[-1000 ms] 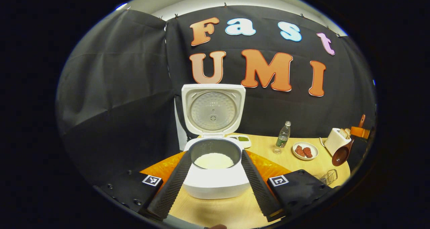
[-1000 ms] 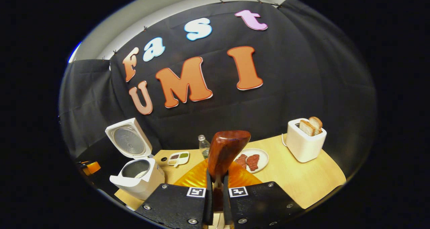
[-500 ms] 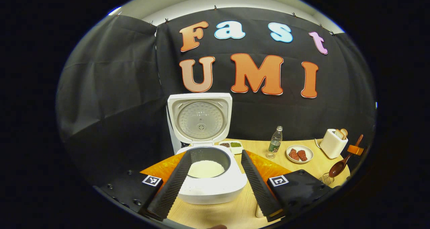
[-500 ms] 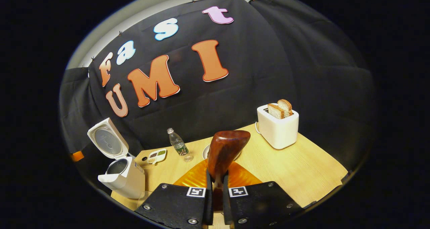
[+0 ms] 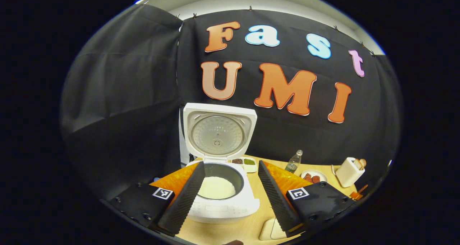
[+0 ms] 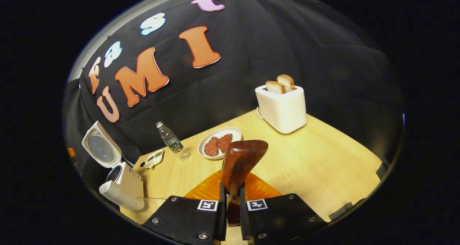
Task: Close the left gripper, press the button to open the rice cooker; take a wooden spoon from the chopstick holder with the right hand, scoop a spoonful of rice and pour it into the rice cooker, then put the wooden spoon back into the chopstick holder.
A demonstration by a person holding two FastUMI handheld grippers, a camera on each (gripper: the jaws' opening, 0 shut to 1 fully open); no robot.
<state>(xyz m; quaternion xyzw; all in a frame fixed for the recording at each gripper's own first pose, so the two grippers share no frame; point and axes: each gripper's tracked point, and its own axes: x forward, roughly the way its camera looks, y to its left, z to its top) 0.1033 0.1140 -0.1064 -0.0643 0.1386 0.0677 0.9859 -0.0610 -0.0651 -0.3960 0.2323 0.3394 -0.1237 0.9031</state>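
right claw (image 6: 230, 202) clamped on the neck of the wooden spoon (image 6: 240, 163), bowl up and forward, held above the surface (image 6: 323, 162). no rice visible in the bowl from here. left claw (image 5: 230, 191) wide open, empty, fingers either side of the cooker (image 5: 222, 198). cooker lid up, pot holds white rice (image 5: 216, 187).

step in hand, as i judge it: returning the spoon to the holder. holder not made out in these frames. to do it well: keep the squeeze firm on the neck, turn the spoon handle-down, line it up over the holder mouth before lowering, release once it is seated. steer wide of the toaster (image 6: 282, 108) and plate (image 6: 220, 143).

count: one cooker, one spoon, one toaster with two bread slices (image 6: 281, 83), one plate with two red pieces, one bottle (image 6: 169, 137), one small condiment dish (image 6: 153, 158), two claws.
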